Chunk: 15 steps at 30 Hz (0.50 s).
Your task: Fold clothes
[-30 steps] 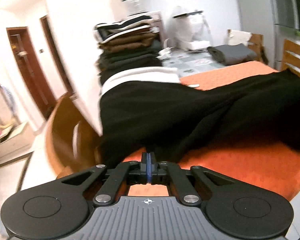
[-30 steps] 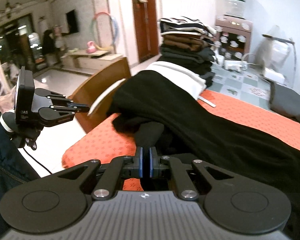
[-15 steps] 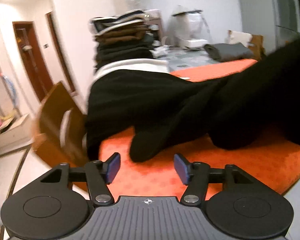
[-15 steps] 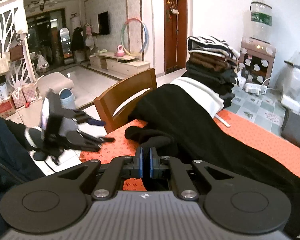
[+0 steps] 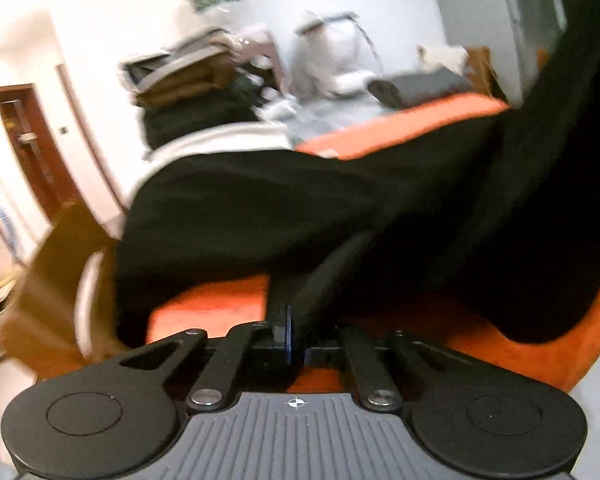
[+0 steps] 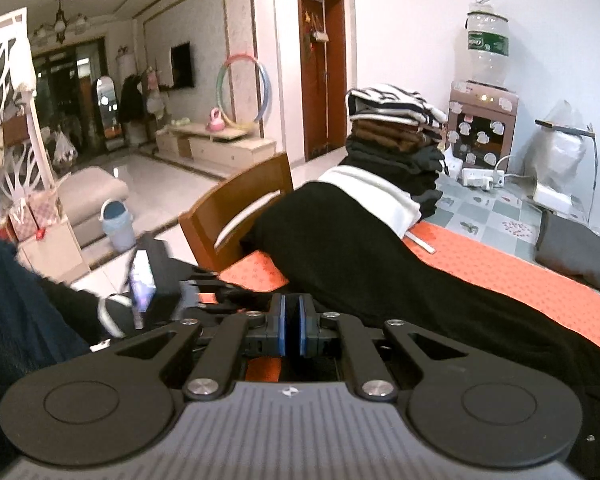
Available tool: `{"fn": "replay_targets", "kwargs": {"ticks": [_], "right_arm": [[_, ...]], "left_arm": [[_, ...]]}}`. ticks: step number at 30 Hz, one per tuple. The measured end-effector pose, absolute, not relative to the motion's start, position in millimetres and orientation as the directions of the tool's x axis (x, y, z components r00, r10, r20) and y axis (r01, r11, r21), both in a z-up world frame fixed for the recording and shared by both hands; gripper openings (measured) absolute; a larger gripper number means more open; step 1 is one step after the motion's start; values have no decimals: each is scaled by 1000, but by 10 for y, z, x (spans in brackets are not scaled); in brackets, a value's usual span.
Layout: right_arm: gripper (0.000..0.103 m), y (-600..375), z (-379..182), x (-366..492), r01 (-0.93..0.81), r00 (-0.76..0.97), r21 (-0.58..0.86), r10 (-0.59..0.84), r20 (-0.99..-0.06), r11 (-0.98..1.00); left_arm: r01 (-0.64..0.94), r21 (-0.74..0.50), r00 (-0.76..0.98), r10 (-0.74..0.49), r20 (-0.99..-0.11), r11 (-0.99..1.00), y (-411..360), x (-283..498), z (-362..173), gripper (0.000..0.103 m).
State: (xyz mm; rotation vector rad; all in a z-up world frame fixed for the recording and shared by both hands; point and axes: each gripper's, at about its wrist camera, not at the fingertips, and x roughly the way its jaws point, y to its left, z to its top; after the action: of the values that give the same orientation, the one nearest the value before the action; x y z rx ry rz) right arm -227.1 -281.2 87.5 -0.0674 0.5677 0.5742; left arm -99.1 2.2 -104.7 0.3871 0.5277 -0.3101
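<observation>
A black garment (image 5: 260, 200) with a white band at one end lies across the orange tablecloth (image 5: 400, 128). My left gripper (image 5: 296, 336) is shut on a narrow black fold of it near the table's front edge; this view is blurred. In the right wrist view the same black garment (image 6: 360, 248) runs from the table's corner to my right gripper (image 6: 292, 328), which is shut on a bunch of the cloth and holds it above the orange tablecloth (image 6: 500, 256). The left gripper (image 6: 228, 290) shows just to the left, close to the right one.
A tall stack of folded clothes (image 6: 396, 136) stands at the table's far end. A folded grey garment (image 6: 576, 244) lies at the back right. A wooden chair (image 6: 236, 208) sits against the table's left edge. A water dispenser (image 6: 484, 92) stands by the wall.
My left gripper opened half a second ago, moved in and has shut on a black fold. The right gripper stayed shut on the cloth and rose; the two grippers are closer together.
</observation>
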Motion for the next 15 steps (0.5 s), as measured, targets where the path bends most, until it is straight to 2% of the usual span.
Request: {"fn": "replay_targets", "kwargs": {"ticks": [7,11,15], "right_arm": [[8,-2787,910,-2092,-583,693,137,579,-429,801],[8,-2595,744,-1814,-642,642,165,642,-419,749],[8,-2328,498,-1527,-669,599,191,673,-435,718]], "left_arm": [[169,274,861,-6,-509,947,825,-1508,-120,7],[99,298,827,88,-555,949,1159,-1692,307,7],[63,266,759,128,-639,962,1436,-1646,408,7]]}}
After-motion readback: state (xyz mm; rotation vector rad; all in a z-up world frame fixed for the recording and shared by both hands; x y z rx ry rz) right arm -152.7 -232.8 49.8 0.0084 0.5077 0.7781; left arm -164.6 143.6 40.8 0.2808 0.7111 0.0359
